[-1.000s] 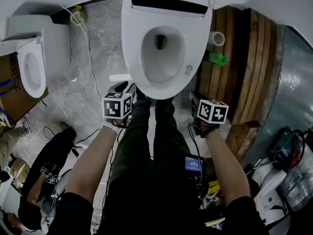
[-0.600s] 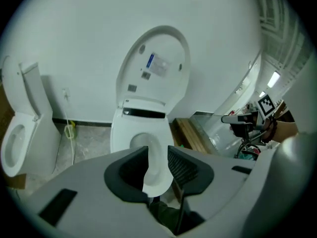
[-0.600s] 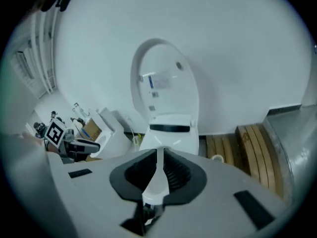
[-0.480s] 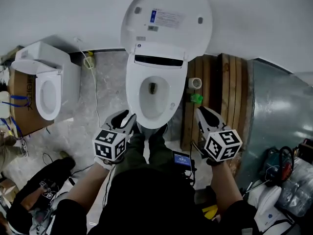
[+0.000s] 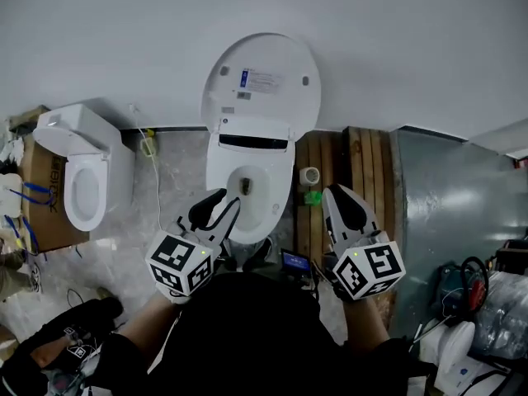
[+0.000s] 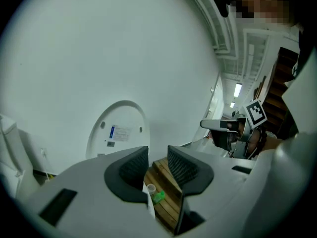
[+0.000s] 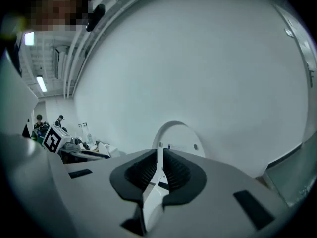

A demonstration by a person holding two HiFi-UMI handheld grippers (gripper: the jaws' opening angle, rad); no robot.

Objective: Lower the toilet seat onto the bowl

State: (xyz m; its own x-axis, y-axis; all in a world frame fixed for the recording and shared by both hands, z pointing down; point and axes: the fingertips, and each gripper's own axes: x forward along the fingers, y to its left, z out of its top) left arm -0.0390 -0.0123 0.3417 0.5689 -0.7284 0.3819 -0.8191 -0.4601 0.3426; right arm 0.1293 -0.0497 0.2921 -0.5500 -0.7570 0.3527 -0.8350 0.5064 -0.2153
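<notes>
The white toilet (image 5: 247, 190) stands against the wall with its lid (image 5: 261, 81) upright; a label shows on the lid's inner face. A white ring lies round the bowl opening. Both grippers hover in front of the bowl and touch nothing. My left gripper (image 5: 221, 204) is near the bowl's front left, open with nothing between its pads (image 6: 157, 160); the lid (image 6: 119, 135) shows behind them. My right gripper (image 5: 338, 198) is over the wooden boards right of the bowl, shut and empty (image 7: 159, 165), pointing at the lid (image 7: 177, 139).
A second toilet (image 5: 78, 180) and a cardboard box (image 5: 33, 200) stand at the left. Wooden boards (image 5: 359, 180) with a small roll (image 5: 310, 175) and a green object (image 5: 313, 197) lie right of the bowl. A grey panel (image 5: 450, 213) and tools (image 5: 470, 279) are at the right.
The head view has lifted, so the toilet looks smaller and its upright lid has come into view. Both grippers have risen and now point toward the toilet.
</notes>
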